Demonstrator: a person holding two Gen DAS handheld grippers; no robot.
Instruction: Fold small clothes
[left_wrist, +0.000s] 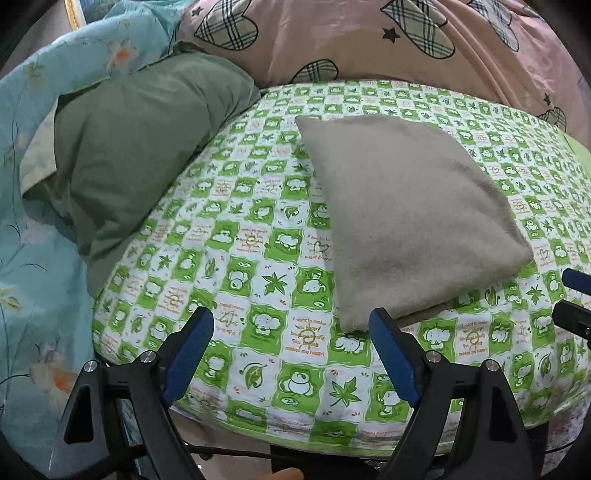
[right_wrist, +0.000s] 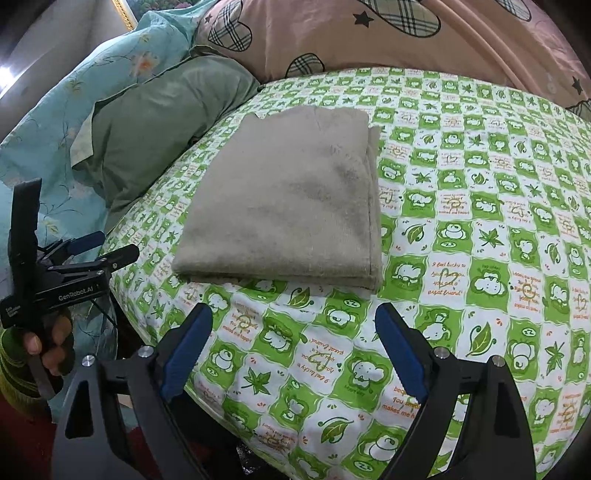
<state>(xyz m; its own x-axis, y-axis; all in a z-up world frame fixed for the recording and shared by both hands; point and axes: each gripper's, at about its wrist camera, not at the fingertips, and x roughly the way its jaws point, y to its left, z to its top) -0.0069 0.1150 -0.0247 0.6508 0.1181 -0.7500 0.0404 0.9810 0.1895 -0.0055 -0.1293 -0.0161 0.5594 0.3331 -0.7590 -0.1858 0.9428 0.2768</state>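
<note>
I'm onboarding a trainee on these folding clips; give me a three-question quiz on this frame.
1. True or false: the grey garment lies folded flat on the green checked sheet.
2. Which holds the garment: A) left tool B) right tool C) neither?
3. What lies just left of the sheet, against the blue floral bedding?

Key:
1. True
2. C; both stand open, short of it
3. A plain green pillow
</note>
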